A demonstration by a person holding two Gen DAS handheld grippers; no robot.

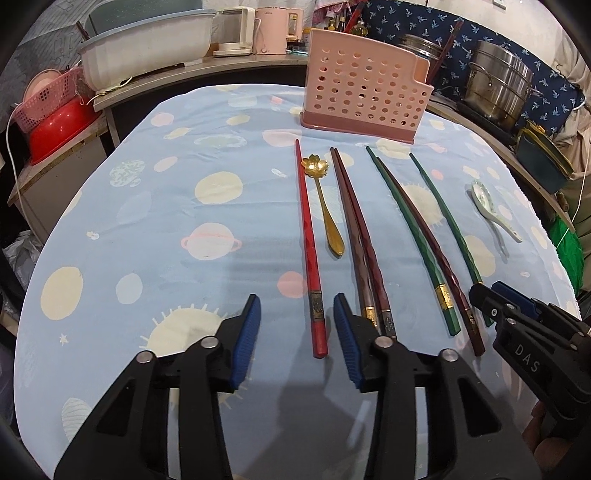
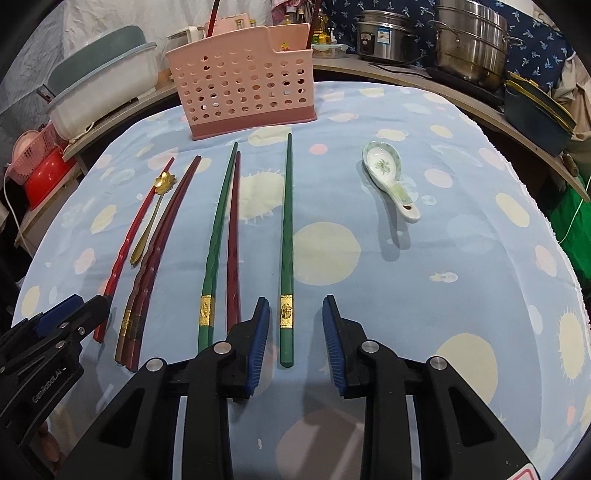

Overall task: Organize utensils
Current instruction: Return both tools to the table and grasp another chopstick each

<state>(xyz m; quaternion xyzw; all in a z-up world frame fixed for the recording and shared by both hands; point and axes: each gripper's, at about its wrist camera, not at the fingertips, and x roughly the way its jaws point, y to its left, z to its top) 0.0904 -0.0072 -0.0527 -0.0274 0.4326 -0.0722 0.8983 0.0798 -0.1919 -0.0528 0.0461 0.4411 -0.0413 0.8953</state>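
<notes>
Utensils lie in a row on the blue patterned tablecloth [image 1: 147,229], in front of a pink perforated holder [image 1: 365,96] [image 2: 243,88]. My left gripper [image 1: 296,306] is open, and the thick end of a red chopstick [image 1: 314,288] lies between its blue pads without touching them. My right gripper [image 2: 295,306] is open too, astride the end of a green chopstick [image 2: 286,258] that its pads do not touch. Also on the cloth are a gold flower spoon [image 1: 325,199], a brown chopstick pair [image 1: 354,229], a green and a dark red chopstick [image 2: 225,236], and a ceramic spoon [image 2: 391,177].
Behind the table, a shelf carries a white tub [image 1: 147,44], a pink kettle [image 1: 273,29] and steel pots [image 2: 469,40]. A red basin and a pink basket [image 1: 48,110] sit at the far left. The right gripper [image 1: 484,295] shows at the left wrist view's right edge.
</notes>
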